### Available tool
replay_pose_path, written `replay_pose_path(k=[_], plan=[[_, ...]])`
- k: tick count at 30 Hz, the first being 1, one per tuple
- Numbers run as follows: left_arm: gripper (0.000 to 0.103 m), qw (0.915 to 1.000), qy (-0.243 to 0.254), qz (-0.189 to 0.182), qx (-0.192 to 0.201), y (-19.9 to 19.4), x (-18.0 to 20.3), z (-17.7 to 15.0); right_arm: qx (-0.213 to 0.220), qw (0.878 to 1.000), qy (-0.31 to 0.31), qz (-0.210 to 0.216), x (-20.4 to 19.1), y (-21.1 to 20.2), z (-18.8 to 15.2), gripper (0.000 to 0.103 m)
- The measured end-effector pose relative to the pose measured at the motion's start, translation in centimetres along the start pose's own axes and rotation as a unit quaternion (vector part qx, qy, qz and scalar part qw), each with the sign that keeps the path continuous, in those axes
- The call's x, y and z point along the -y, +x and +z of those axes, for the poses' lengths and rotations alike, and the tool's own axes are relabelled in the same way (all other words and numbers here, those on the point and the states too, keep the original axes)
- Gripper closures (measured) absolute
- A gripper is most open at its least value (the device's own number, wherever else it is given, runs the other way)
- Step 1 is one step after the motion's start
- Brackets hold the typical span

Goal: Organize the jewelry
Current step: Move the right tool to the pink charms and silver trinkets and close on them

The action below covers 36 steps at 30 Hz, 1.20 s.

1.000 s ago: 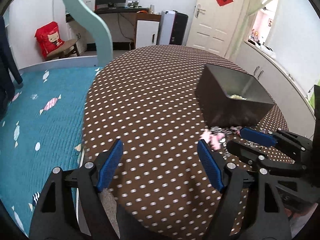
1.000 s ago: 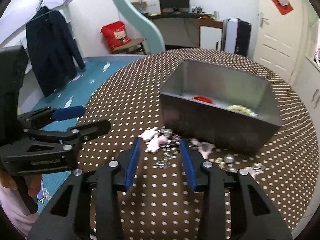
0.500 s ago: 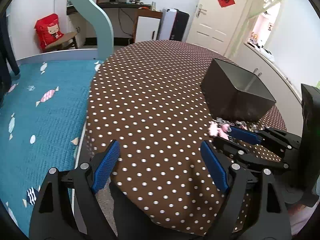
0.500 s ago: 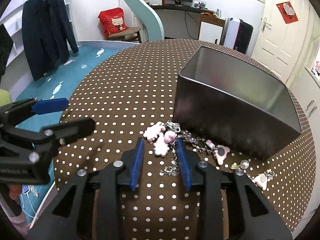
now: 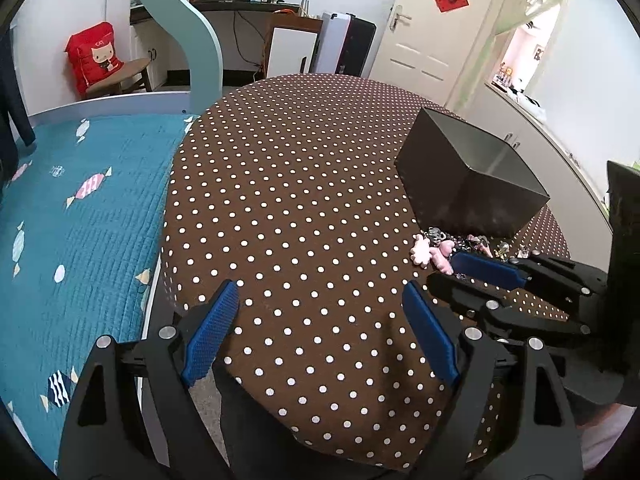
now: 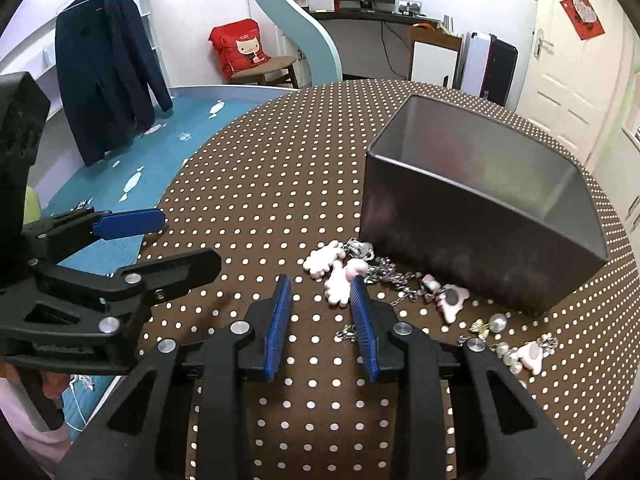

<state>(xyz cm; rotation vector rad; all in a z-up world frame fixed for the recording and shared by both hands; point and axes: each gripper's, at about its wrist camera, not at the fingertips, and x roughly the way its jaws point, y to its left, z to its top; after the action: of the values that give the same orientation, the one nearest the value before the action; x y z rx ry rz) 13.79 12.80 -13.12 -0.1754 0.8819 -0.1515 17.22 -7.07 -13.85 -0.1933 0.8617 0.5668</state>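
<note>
- Left wrist view: the left gripper (image 5: 320, 312) is hovering over the near edge of the brown polka-dot tablecloth (image 5: 304, 184), its blue-padded fingers (image 5: 210, 332) spread wide and holding nothing.
- To its right, the right gripper (image 5: 460, 266) is reaching toward the pile of jewelry (image 5: 444, 246), which is lying on the cloth just in front of the dark metal box (image 5: 468, 184).
- Right wrist view: the right gripper (image 6: 322, 298) is sitting low at the jewelry (image 6: 384, 280), its fingers (image 6: 280, 312) partly apart; the right pad is lying right beside a pink paw-shaped charm (image 6: 339, 282), but nothing is being pinched.
- Chains, pink charms and pearl pieces (image 6: 504, 344) are trailing along the near wall of the metal box (image 6: 480, 216), some touching it.
- The left gripper (image 6: 172, 236) is hanging wide open at the left, well apart from the jewelry.
</note>
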Motion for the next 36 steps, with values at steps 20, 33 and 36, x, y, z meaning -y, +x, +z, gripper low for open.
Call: replay_pose_path(k=[20,33,36], plan=[[0.017,0.9996,0.028,0.001,0.007,0.6,1.8,1.1,0.019,1.000,-0.009,-0.005,1.0,-0.4,-0.7,0.088],[0.034,0.9978,0.058,-0.017,-0.029,4.1,6.3,2.0,0.075,0.995,0.063,-0.002,6.5,-5.7,-2.8,0.088],[0.047,0.9966,0.078,0.009,-0.024,4.7,7.3,2.0,0.078,0.994,0.077,-0.007,7.7,-6.2,-3.2,0.088]])
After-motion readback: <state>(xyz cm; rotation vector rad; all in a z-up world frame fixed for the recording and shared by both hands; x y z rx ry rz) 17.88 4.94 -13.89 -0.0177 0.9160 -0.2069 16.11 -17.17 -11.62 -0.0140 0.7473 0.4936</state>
